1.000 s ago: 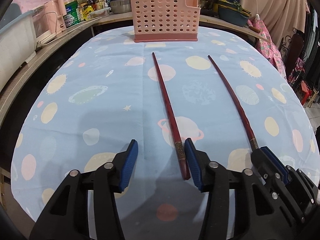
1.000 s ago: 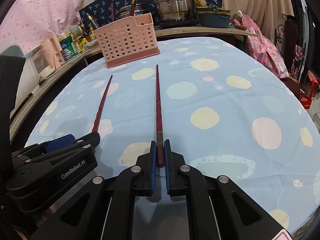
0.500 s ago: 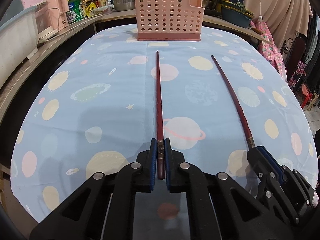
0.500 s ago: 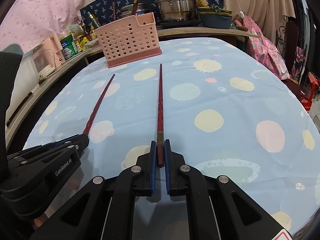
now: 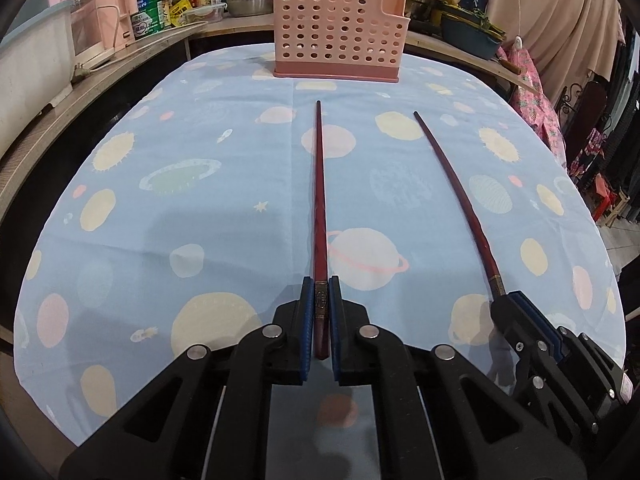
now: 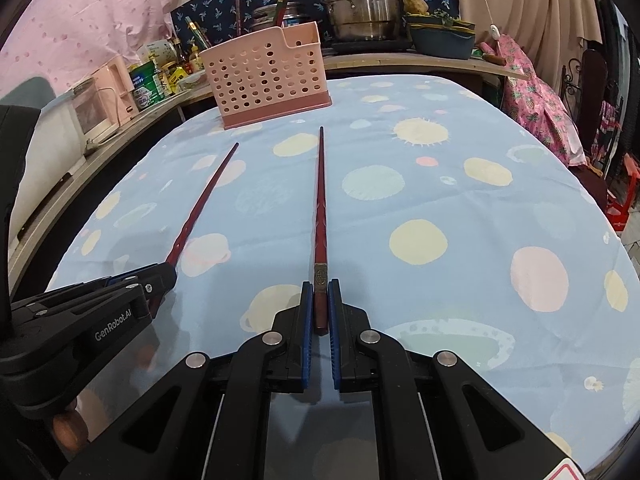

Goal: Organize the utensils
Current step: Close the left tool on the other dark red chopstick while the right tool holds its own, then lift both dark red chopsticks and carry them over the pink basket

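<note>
Chopsticks [image 5: 320,200] point toward pink basket [image 5: 340,36]; pots [image 6: 360,0] crowd the shelf behind.

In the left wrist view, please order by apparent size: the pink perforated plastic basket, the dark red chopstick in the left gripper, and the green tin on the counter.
1. Pink perforated plastic basket, by area.
2. Dark red chopstick in the left gripper: longer but very thin, and nearer the camera, so this order is unsure.
3. Green tin, clearly smallest.
</note>
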The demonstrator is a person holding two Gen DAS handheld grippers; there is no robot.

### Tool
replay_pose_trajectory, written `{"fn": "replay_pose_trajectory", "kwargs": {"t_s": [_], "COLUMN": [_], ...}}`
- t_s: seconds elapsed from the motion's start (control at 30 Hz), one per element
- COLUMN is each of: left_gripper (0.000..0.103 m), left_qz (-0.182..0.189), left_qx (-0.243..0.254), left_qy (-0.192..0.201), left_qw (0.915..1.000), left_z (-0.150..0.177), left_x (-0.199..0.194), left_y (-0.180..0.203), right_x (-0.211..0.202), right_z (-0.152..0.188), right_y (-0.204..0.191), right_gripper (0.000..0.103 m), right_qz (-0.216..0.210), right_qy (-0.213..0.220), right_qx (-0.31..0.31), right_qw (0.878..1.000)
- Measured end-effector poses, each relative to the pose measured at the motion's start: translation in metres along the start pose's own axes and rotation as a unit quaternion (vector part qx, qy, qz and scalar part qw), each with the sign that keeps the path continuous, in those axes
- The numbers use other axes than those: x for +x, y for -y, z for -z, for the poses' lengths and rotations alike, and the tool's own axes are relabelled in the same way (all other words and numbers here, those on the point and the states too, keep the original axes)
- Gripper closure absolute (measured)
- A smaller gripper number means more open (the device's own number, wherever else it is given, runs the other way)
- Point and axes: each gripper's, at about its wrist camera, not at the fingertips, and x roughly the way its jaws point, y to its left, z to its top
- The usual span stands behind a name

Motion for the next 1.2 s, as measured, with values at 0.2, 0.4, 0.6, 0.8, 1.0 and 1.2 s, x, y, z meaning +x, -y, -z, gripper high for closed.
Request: {"fn": "replay_pose_trajectory", "kwargs": {"t_s": [0.2, 0.4, 0.6, 0.8, 1.0, 1.2], "left_gripper": [0.096, 0.096, 0.096, 0.096, 0.096, 0.096], "left_qz": [0.012, 0.02, 0.02, 0.022, 0.022, 0.023], "left_qx": [0.002, 0.01, 0.014, 0.013, 0.015, 0.018], "left_qy": [-0.004, -0.007, -0.001, 0.016, 0.035, 0.056], "left_qw": [0.9999, 0.9997, 0.9997, 0.9995, 0.999, 0.998], "left_z": [0.002, 0.005, 0.0, -0.01, -0.025, -0.041], "left_x": [-0.003, -0.009, -0.024, -0.045, -0.067, -0.084], "left_y": [-0.002, 0.0, 0.001, -0.001, -0.003, -0.006], "right_x": [-0.002, -0.008, -0.02, -0.038, -0.056, -0.074], "right_z": [0.0, -0.004, -0.013, -0.027, -0.044, -0.067], "right_y": [0.006, 0.015, 0.022, 0.022, 0.018, 0.013], "right_gripper": [0.096, 0.096, 0.096, 0.096, 0.096, 0.096], "right_qz": [-0.016, -0.021, -0.021, -0.025, -0.036, -0.042], "right_qy": [-0.011, -0.012, 0.002, 0.027, 0.053, 0.08], "right_qx": [0.016, 0.036, 0.047, 0.049, 0.05, 0.043], "right_qw": [1.0, 0.999, 0.999, 0.998, 0.997, 0.995]}}
